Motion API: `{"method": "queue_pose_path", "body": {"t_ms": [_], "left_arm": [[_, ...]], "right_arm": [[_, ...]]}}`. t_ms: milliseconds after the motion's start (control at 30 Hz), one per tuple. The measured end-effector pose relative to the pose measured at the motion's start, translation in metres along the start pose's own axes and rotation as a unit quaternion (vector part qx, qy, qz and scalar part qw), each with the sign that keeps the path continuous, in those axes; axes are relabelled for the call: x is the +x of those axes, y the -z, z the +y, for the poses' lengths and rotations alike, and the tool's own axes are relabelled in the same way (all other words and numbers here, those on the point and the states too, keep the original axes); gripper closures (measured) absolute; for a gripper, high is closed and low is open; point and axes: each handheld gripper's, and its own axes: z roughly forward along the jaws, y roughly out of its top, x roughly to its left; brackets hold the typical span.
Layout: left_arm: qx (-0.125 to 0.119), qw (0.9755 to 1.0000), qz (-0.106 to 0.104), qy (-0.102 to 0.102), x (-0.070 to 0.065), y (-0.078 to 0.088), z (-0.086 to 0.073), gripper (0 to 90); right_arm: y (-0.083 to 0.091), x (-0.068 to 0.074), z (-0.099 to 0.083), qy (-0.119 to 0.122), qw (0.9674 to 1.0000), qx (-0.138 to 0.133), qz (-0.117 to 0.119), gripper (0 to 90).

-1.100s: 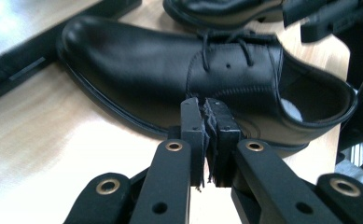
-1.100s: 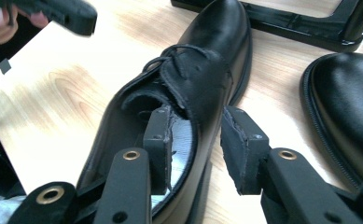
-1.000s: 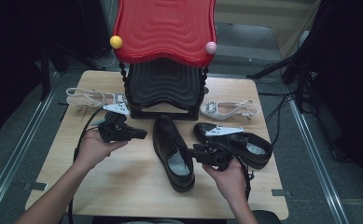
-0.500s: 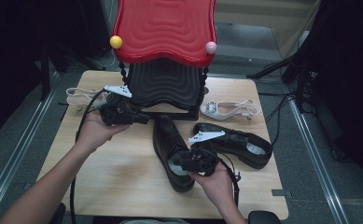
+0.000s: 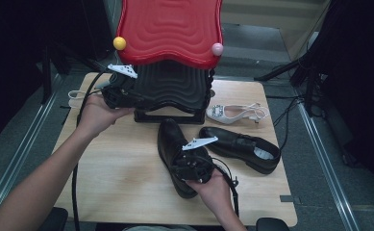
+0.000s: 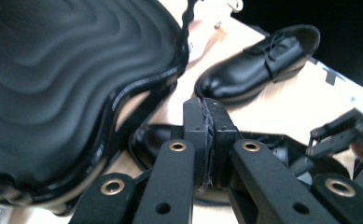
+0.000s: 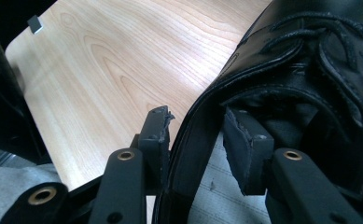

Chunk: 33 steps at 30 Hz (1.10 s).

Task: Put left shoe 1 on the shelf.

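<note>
While the right gripper (image 5: 190,162) sits down at the heel end of the nearer black shoe (image 5: 174,144), its two jaws straddle the shoe's side wall: in the right gripper view one pad is outside against the leather and the other is inside the opening, with a gap between that inner pad and the wall, so the jaws stand apart around the collar and I can't tell whether they really pinch it. That shoe (image 7: 282,74) lies on the wooden table (image 5: 117,163) near the middle, toe pointing away toward the black wavy stand (image 5: 172,86), with the person's right hand (image 5: 216,190) behind the gripper at the near edge. The left gripper (image 5: 141,98) is up at the left side of the black stand, under the red wavy top (image 5: 170,29), held in the left hand (image 5: 95,113). In the left gripper view its pads are pressed flat together with nothing between them (image 6: 208,135). The second black shoe (image 5: 240,147) lies just to the right of the first, apart from it, toe pointing left. A white heeled sandal (image 5: 235,113) with a sparkly buckle lies behind it, by the right foot of the stand. A yellow ball (image 5: 119,43) and a pink ball (image 5: 217,49) sit at the red top's lower corners.
</note>
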Motion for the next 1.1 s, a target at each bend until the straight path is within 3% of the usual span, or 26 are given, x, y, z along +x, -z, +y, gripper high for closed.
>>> {"method": "queue_pose_path", "body": {"t_ms": [33, 233, 367, 633, 767, 967, 1100], "left_arm": [[-0.009, 0.9999, -0.009, 0.004, 0.002, 0.005, 0.006, 89.2], [-0.021, 0.9998, 0.002, -0.005, 0.004, 0.019, 0.029, 88.9], [-0.020, 0.9992, 0.019, -0.028, 0.005, 0.030, 0.052, 87.7], [-0.032, 0.9987, 0.035, -0.021, 0.014, 0.044, 0.083, 88.4], [-0.036, 0.9984, 0.038, -0.020, 0.016, 0.046, 0.097, 89.1], [-0.038, 0.9984, 0.042, -0.006, 0.021, 0.043, 0.110, 89.1], [-0.039, 0.9983, 0.043, -0.002, 0.024, 0.041, 0.115, 88.8]], "right_arm": [[0.000, 0.000, 0.001, -0.003, 1.0000, -0.002, 0.000, 62.4], [-0.006, 0.000, 0.006, -0.004, 1.0000, 0.008, -0.002, 61.1], [-0.016, -0.001, 0.011, -0.001, 0.9997, 0.023, 0.001, 60.7], [-0.026, 0.001, 0.014, 0.004, 0.9991, 0.040, -0.016, 63.4], [-0.025, -0.003, 0.017, -0.020, 0.9988, 0.044, -0.008, 64.8], [-0.030, 0.002, 0.023, -0.020, 0.9974, 0.067, -0.015, 68.0], [-0.031, 0.001, 0.019, -0.013, 0.9982, 0.057, -0.011, 68.3]]}}
